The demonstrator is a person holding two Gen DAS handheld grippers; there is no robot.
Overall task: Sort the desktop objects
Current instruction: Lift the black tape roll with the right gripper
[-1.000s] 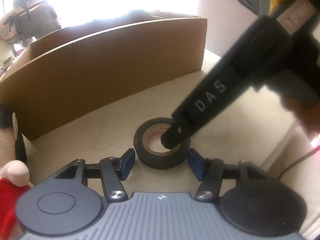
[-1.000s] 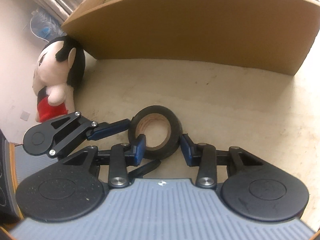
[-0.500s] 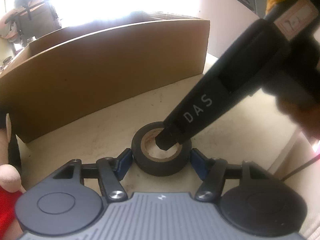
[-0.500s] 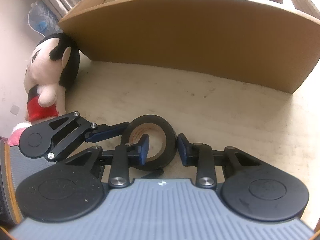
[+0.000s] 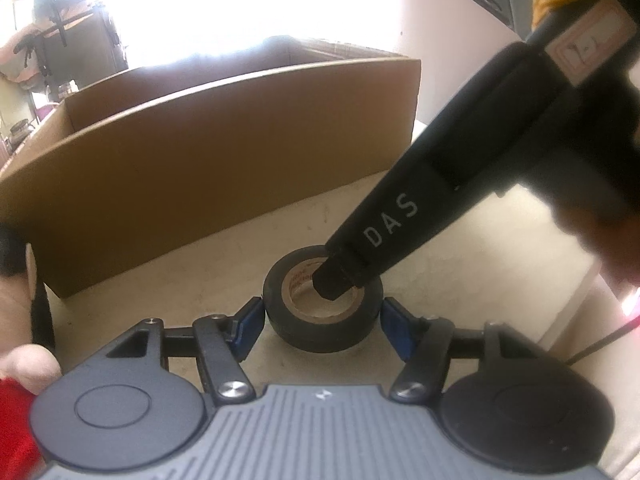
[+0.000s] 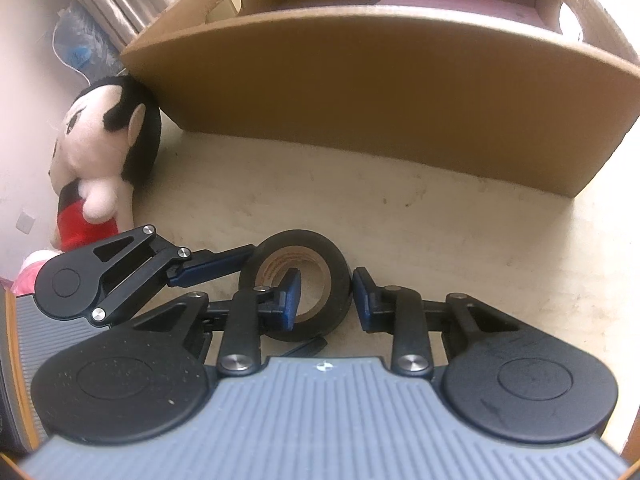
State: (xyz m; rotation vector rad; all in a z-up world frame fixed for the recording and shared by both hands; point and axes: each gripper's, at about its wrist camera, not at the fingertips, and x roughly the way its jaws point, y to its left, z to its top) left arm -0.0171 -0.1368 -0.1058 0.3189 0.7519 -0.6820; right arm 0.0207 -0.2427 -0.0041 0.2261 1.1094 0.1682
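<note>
Pinches the tape roll point(image 6: 304, 240) wall with the right gripper point(image 6: 326, 294) angled steeply down, one pad inside the hole and one outside, while flanking the same roll with the left gripper point(image 5: 322, 312), jaws just opened, pads beside its sides.

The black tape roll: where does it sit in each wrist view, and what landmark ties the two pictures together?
Left wrist: black tape roll lies low at centre, flat on the table, between the left tongs.
Right wrist: the roll sits just left of centre, its wall between the right tongs.
Shared landmark: the cardboard box behind it.
</note>
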